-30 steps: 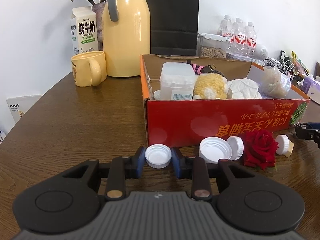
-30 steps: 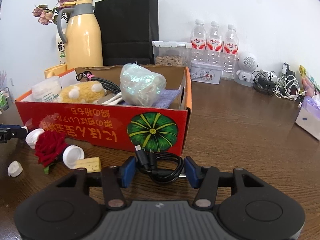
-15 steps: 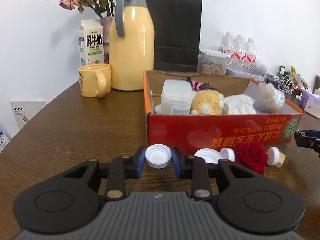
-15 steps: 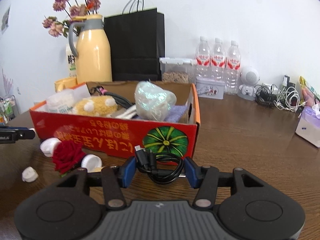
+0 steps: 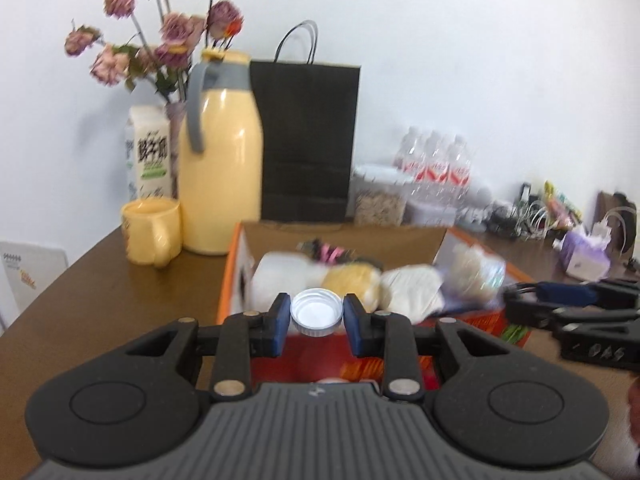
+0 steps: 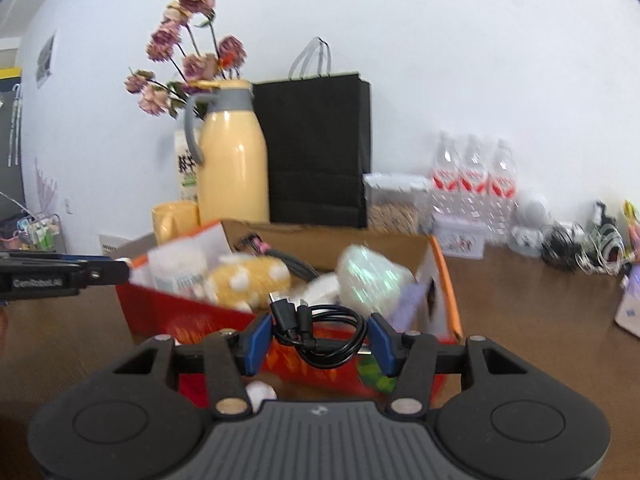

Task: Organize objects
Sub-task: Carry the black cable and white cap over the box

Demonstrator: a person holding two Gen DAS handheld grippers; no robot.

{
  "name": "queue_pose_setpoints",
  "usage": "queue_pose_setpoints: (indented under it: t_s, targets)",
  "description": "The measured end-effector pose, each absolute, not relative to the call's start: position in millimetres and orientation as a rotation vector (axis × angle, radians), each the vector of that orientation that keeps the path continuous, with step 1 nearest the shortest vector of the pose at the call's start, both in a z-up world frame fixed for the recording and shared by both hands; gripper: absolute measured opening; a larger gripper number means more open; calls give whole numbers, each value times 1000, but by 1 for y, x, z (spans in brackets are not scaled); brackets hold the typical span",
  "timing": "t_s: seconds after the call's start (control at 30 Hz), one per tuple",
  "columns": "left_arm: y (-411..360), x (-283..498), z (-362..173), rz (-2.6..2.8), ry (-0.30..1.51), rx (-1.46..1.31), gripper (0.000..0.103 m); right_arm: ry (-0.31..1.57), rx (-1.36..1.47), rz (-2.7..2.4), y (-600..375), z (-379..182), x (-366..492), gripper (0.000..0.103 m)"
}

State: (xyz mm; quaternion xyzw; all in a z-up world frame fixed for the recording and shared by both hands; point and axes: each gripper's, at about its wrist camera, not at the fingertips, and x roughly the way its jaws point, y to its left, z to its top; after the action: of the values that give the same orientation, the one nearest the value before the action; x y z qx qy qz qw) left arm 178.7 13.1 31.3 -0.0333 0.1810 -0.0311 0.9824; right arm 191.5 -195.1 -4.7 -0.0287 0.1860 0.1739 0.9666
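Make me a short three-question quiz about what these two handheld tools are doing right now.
1. True or false: the left gripper grips a white cap.
2. What does the right gripper hold? A) red rose B) coiled black cable C) yellow mug
3. Fill in: both tools are raised at the near wall of the red ____.

Key: 1 true; 2 B; 3 box.
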Motion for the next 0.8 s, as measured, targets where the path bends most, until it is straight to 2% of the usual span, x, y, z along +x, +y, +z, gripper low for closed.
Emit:
queue_pose_setpoints:
  t_s: [0.37, 0.8]
  targets:
    - [-8, 224, 65, -56, 297, -130, 29, 297, -139, 350, -146, 27, 231, 51]
    - [-15, 286, 51, 6, 368, -135, 29, 323, -126, 291, -133, 19, 299, 51]
